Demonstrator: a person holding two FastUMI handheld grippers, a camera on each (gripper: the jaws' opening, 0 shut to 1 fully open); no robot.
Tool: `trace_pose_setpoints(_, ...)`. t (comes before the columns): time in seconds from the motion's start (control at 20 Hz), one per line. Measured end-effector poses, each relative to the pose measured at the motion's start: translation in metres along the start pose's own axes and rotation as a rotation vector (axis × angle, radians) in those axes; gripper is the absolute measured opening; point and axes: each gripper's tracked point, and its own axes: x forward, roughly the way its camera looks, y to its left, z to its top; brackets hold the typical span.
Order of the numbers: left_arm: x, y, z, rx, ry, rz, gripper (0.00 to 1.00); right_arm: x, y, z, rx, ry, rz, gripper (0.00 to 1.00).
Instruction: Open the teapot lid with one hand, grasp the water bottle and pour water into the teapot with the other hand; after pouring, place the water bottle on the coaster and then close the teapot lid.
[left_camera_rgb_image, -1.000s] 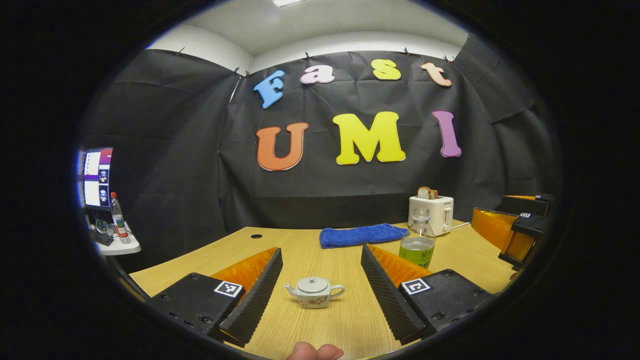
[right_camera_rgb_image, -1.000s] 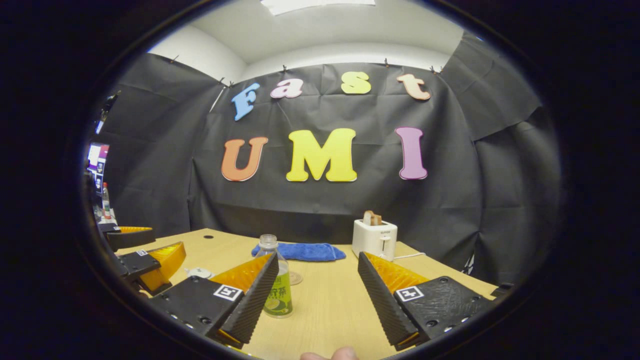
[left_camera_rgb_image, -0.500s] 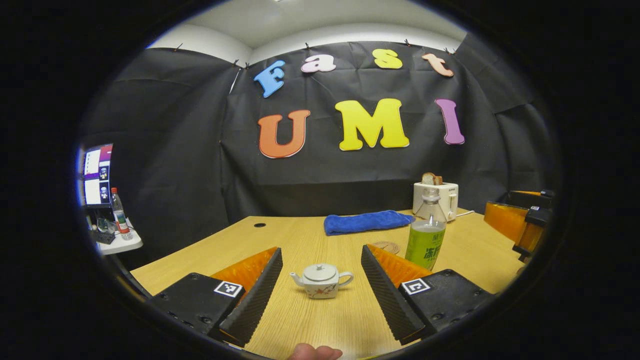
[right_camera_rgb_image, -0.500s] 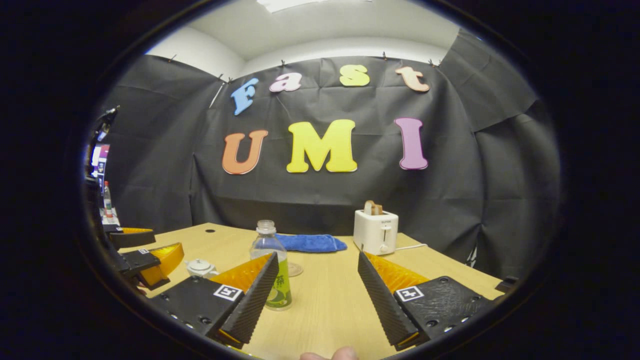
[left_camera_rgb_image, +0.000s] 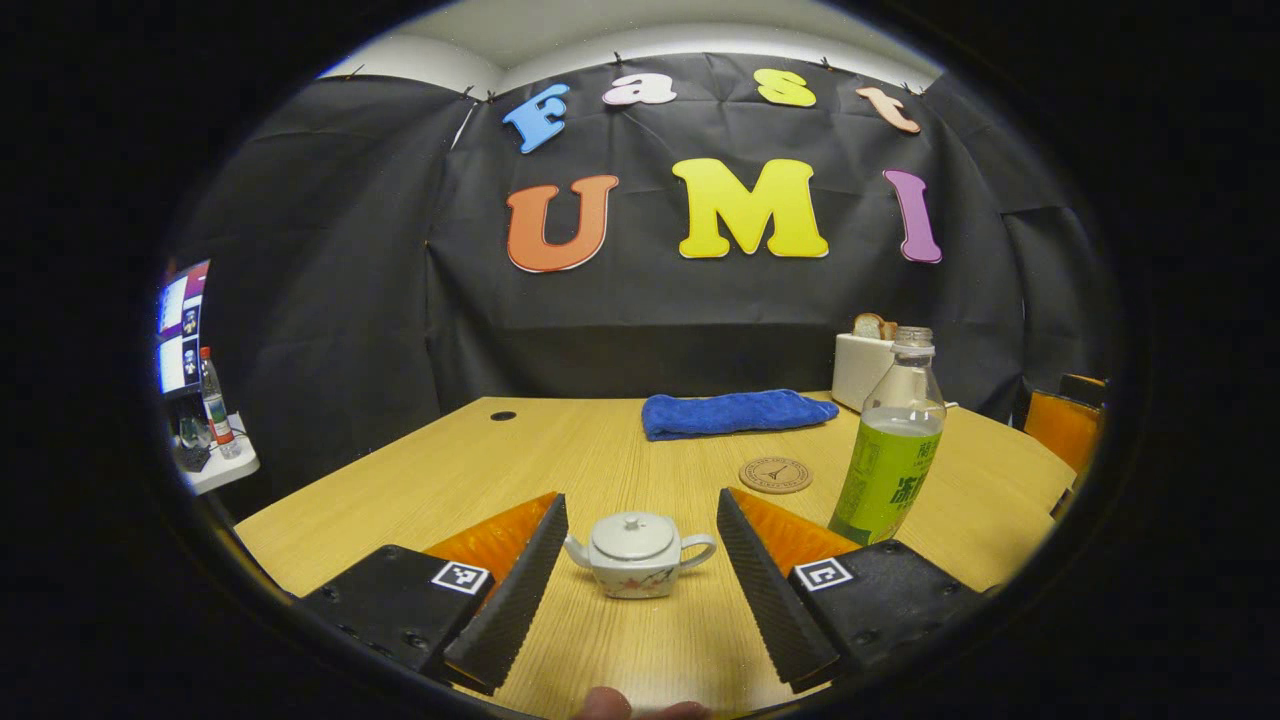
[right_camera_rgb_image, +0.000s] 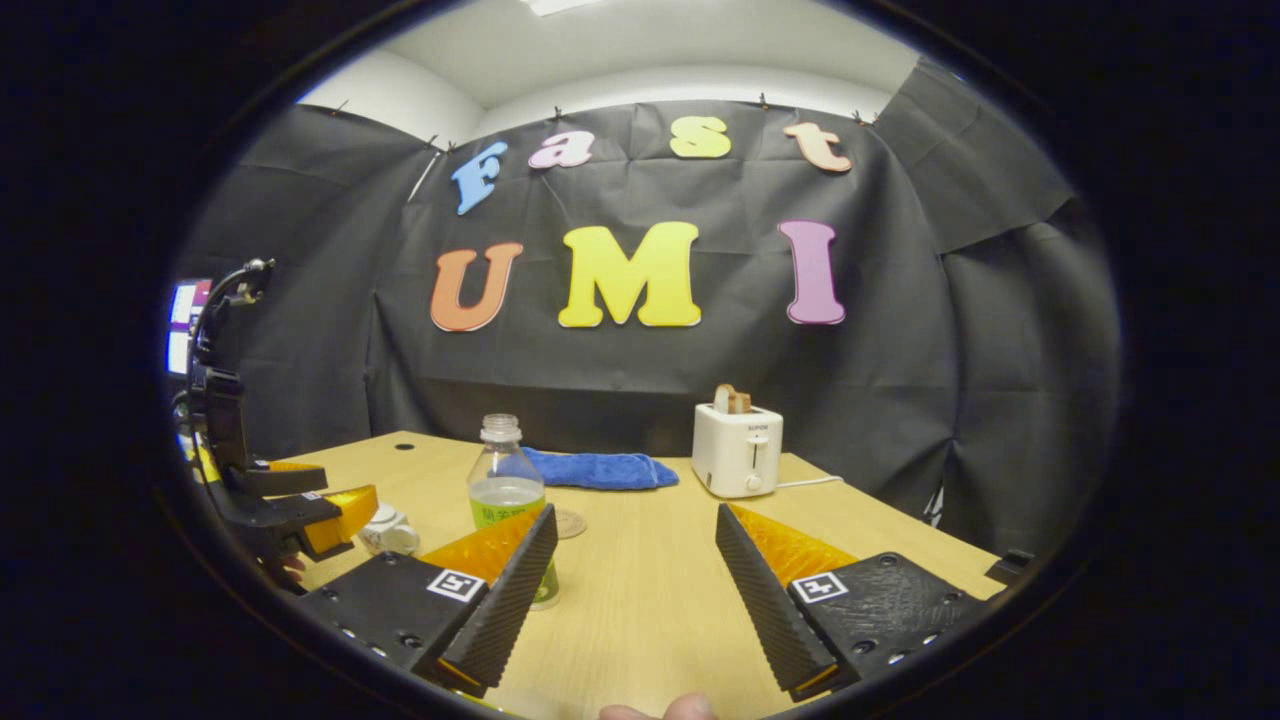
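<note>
White ceramic, with a small reddish motif on its side, your teapot (left_camera_rgb_image: 637, 554) sits on the wooden table (left_camera_rgb_image: 560, 460) between the spread fingers of your left gripper (left_camera_rgb_image: 633, 580), touching neither. Its lid (left_camera_rgb_image: 633, 536) is on, spout toward 9 o'clock, handle toward 3 o'clock. You hold that gripper low and level over the table, released and wide apart, with a fingertip of your hand (left_camera_rgb_image: 640, 708) at the 6 o'clock edge of the left gripper view.

At about 2 o'clock from the teapot stands the water bottle (left_camera_rgb_image: 890, 440), upright, uncapped, holding pale green liquid up to its shoulder. The round cork coaster (left_camera_rgb_image: 775, 474) lies flat at 1 o'clock, bare, just beside the bottle. Farther back rest a folded blue towel (left_camera_rgb_image: 735, 412) and a white toaster (left_camera_rgb_image: 860, 365) with bread in its slot.

Your right gripper (right_camera_rgb_image: 632, 580) is also level and released, jaws wide, nothing between them. In the right gripper view the bottle stands partly behind its left finger (right_camera_rgb_image: 505, 600), at 10 o'clock. Whether finger and bottle touch cannot be told. A monitor (left_camera_rgb_image: 172, 325) and a red-capped bottle (left_camera_rgb_image: 213, 400) stand on a side shelf at 9 o'clock.
</note>
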Motion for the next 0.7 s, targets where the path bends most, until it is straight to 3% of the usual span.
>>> trace_pose_setpoints(0.25, 0.022, 0.003, -0.012, -0.006, 0.055, -0.004, 0.83, 0.006, -0.008, -0.007, -0.005, 0.022, -0.021, 0.95)
trace_pose_setpoints(0.65, 0.039, 0.008, -0.023, 0.012, 0.104, 0.025, 0.51, 0.017, -0.014, -0.015, -0.003, 0.047, -0.035, 0.95)
trace_pose_setpoints(0.7, 0.040, 0.010, -0.023, 0.014, 0.101, 0.031, 0.43, 0.018, -0.013, -0.016, -0.007, 0.048, -0.033, 0.95)
